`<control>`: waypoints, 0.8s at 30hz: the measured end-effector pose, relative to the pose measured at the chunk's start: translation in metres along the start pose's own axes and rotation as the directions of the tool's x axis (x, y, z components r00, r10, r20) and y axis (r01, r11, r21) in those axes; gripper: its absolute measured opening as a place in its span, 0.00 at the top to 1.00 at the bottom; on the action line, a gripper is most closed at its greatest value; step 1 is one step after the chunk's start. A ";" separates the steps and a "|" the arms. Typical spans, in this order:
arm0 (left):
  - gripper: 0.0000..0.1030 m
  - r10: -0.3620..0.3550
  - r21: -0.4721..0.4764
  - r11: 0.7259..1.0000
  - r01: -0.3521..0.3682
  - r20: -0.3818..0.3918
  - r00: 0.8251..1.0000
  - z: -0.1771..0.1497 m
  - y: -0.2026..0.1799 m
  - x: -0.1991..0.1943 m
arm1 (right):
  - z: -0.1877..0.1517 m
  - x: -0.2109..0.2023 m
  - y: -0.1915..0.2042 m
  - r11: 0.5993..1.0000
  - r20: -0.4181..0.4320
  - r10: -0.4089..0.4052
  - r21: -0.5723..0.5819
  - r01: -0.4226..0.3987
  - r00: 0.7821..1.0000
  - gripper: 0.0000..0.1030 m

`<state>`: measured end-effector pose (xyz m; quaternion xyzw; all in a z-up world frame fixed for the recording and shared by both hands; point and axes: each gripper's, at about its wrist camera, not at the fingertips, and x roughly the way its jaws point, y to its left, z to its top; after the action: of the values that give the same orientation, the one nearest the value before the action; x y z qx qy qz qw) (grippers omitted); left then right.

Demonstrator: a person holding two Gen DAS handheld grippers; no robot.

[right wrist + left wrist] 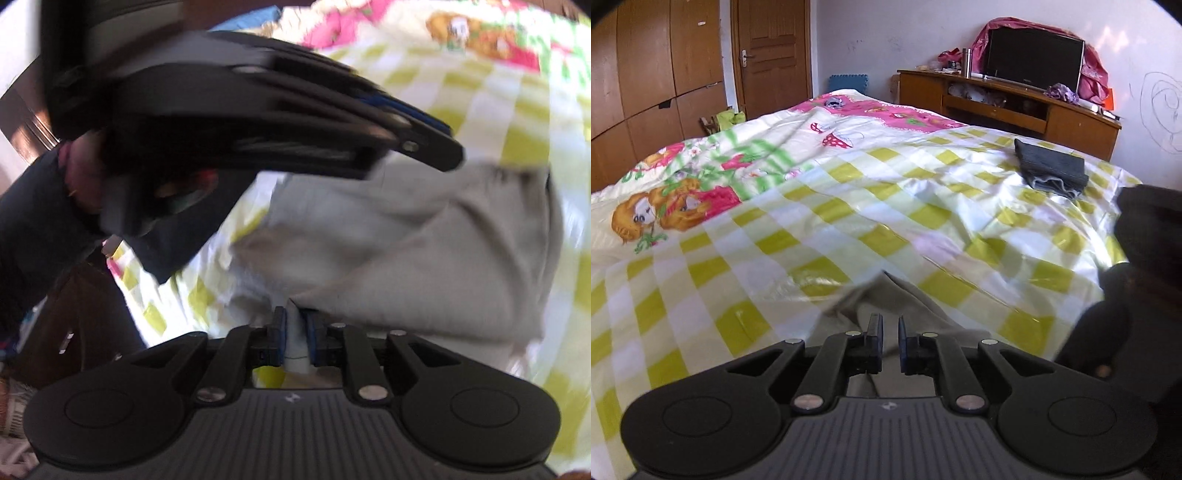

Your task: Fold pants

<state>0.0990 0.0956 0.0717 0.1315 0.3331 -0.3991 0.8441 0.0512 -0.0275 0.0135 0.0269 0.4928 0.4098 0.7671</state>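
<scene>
Lying across a bed covered by a yellow-and-white checked sheet, the light beige pants are lifted in a bunched fold between the two handheld grippers. The right gripper has its blue-padded jaws clamped on a pinched edge of the pale fabric, which rises from between them and spreads up and to the right. The left gripper shows its jaws nearly together with a narrow gap; beige cloth lies under and just ahead of them, but whether they pinch it cannot be told from its own view. In the right wrist view this gripper crosses the upper frame, blurred, with a hand and dark sleeve behind it. A folded dark garment rests on the far right part of the bed, well apart from the pants. Beyond stand a wooden cabinet bearing a television, and a wooden door.
</scene>
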 end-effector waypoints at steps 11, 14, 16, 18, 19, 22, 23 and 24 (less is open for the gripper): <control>0.64 0.128 -0.216 0.968 -0.132 -0.032 0.991 -0.085 -0.061 -0.053 | -0.039 -0.067 -0.078 0.955 0.124 -0.107 0.290 0.067 0.986 0.65; 0.55 0.187 -0.217 0.958 -0.189 -0.031 0.982 -0.091 -0.078 -0.049 | -0.041 -0.061 -0.105 0.907 0.204 -0.030 0.418 -0.059 0.979 0.64; 0.52 0.216 -0.244 0.945 -0.218 -0.034 0.976 -0.094 -0.080 -0.045 | -0.043 -0.051 -0.117 0.871 0.231 0.005 0.477 -0.117 0.973 0.61; 0.52 0.249 -0.257 0.933 -0.252 -0.046 0.967 -0.097 -0.081 -0.044 | -0.045 -0.045 -0.126 0.834 0.232 0.034 0.530 -0.155 0.972 0.61; 0.51 0.256 -0.262 0.929 -0.260 -0.049 0.965 -0.098 -0.081 -0.044 | -0.047 -0.043 -0.128 0.824 0.236 0.041 0.542 -0.167 0.971 0.61; 0.50 0.289 -0.288 0.912 -0.291 -0.051 0.956 -0.099 -0.079 -0.047 | -0.047 -0.044 -0.134 0.800 0.258 0.048 0.568 -0.192 0.965 0.58; 0.50 0.301 -0.303 0.905 -0.299 -0.040 0.953 -0.098 -0.078 -0.050 | -0.046 -0.045 -0.138 0.788 0.271 0.057 0.578 -0.210 0.961 0.57; 0.49 0.307 -0.324 0.898 -0.298 -0.027 0.951 -0.099 -0.077 -0.053 | -0.047 -0.045 -0.139 0.781 0.280 0.060 0.584 -0.220 0.958 0.56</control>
<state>-0.0290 0.1251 0.0370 0.0361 0.3590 -0.2045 0.9099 0.0908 -0.1662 -0.0393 0.3599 0.4962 0.2787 0.7393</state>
